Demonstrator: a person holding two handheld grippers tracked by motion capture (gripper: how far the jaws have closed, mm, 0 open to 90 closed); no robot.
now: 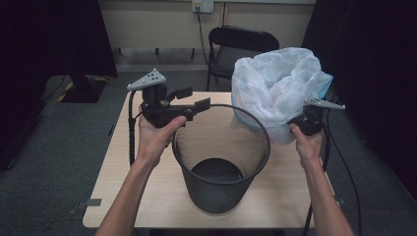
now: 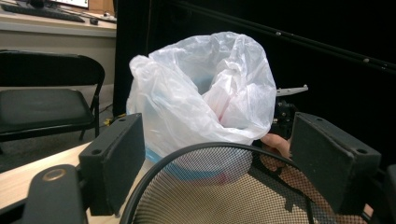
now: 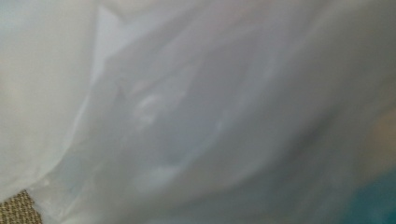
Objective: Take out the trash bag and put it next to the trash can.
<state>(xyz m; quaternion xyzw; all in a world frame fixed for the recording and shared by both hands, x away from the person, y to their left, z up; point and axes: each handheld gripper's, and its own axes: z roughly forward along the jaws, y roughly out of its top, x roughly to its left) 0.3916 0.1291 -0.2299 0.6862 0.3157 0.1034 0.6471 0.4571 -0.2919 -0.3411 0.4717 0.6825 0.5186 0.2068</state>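
Bag held beside the mesh bin, ready for lining.

At centre left of the high view, the left gripper (image 1: 196, 98) was held over the rim of the black mesh bin (image 1: 221, 162), jaws apart and empty. At upper right, the white plastic bag (image 1: 275, 83) was held aloft above the far right of the bin rim at the right gripper (image 1: 307, 123); its jaw state could not be told. The bag mouth is best spread and centred over the rim before being lowered.

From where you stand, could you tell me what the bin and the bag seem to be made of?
The bin looks like black metal mesh, matte: fine see-through weave under a solid rim. The bag seems to be thin translucent white plastic film, slightly glossy, crumpled into soft folds.
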